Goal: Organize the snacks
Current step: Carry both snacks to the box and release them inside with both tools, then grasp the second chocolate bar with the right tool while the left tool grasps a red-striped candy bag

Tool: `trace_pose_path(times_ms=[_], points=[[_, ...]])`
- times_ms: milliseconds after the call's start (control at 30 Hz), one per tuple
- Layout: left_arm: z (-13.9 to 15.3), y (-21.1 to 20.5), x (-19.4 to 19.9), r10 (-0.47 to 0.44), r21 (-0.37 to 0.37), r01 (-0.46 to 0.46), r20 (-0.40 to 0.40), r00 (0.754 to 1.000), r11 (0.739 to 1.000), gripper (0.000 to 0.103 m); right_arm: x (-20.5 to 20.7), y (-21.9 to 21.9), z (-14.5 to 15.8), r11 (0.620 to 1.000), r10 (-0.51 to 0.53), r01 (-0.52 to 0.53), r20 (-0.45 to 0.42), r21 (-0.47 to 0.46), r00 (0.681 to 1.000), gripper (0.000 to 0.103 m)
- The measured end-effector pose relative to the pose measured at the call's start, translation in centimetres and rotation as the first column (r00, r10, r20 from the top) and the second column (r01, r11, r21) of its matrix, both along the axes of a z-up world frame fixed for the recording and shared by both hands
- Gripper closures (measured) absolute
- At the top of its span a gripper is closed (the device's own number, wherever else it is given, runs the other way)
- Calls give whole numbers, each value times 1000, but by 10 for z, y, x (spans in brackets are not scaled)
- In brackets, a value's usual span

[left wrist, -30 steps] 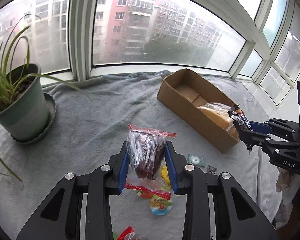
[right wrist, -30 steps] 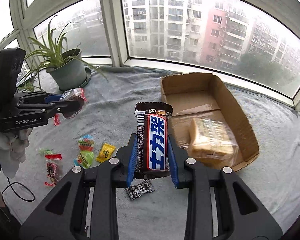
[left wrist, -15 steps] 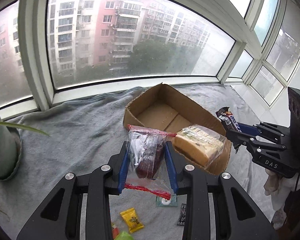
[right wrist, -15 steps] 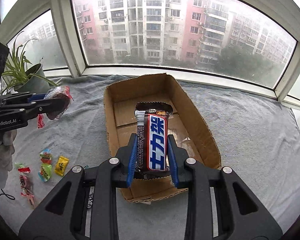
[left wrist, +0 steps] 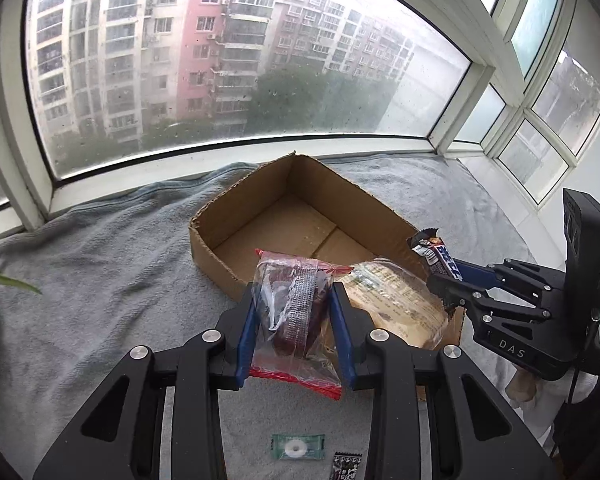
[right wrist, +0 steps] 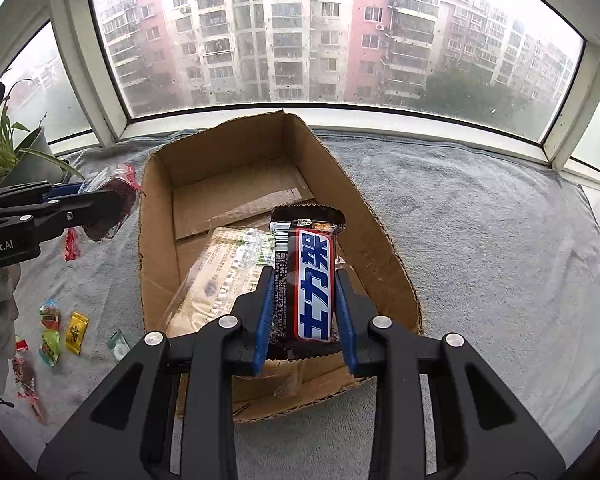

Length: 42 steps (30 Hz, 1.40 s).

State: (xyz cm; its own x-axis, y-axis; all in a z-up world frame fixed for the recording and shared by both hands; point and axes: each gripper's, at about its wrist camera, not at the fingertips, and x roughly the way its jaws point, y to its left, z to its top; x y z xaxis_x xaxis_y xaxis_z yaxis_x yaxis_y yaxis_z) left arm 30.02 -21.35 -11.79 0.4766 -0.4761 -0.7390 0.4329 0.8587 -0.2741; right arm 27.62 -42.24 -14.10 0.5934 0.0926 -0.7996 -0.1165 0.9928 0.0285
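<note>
The left claw [left wrist: 296, 320] is clamped on a clear packet with red sealed ends [left wrist: 294, 312] holding something dark reddish brown; in the right wrist view that packet [right wrist: 110, 204] hangs just outside the left wall of the open cardboard box [right wrist: 384, 240]. The right claw [right wrist: 304, 312] grips a brown chocolate bar [right wrist: 310, 276] with a red and blue label, held upright above the box's near end; from the left wrist view the bar [left wrist: 436, 256] pokes up over the box's right wall [left wrist: 204, 236].

Inside the box, a wrapped pale bread or cake slab [right wrist: 220, 276] lies at the near end, leaning against the left wall, while the far half of the floor is bare cardboard. The box sits on a grey towel [right wrist: 480, 232] spread over the window ledge.

Loose on the towel to the left of the box lie a yellow candy [right wrist: 76, 332], green and red wrapped sweets [right wrist: 50, 332] and a small green packet with a white ring [left wrist: 298, 447]. A potted plant [right wrist: 24, 156] stands at the far left by the window [right wrist: 300, 28].
</note>
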Motion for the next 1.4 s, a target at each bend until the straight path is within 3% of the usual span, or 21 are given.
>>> trace_pose_path(times_ms=[200,233,267,300,333,367,433,967,1400], points=[[-2,-14,0,-20,-6,20,-8,1000,1000,71,-4,0,0,1000,-4,4,4,0,1000,73],[-2,-15,0,-25,-8,25,-10,1000,1000,70,-5,1,2,1000,-12,12,13,-11,1000,66],[-1,-17,-1,-29,-12,29,-12,1000,1000,70,-6,1,5,1000,-20,20,26,-17,999,46],[-1,-19,-1,-30,-13,30,-11,999,999,69,-8,1,7,999,-26,27,42,-22,999,35],[0,-20,-1,-28,-11,28,-9,1000,1000,62,-10,1,10,999,-24,25,55,-22,998,19],[1,-21,-2,-24,-9,24,-6,1000,1000,52,-12,2,12,1000,-20,21,61,-21,998,18],[4,-19,-3,-12,-13,12,10,1000,1000,45,-13,3,15,1000,-17,19,61,-23,998,18],[29,12,-13,27,-29,-26,29,999,999,45,-44,21,49,1000,9,-6,107,-23,994,18],[65,91,-64,89,-28,-86,101,991,996,45,-110,67,81,993,106,-111,141,27,984,18]])
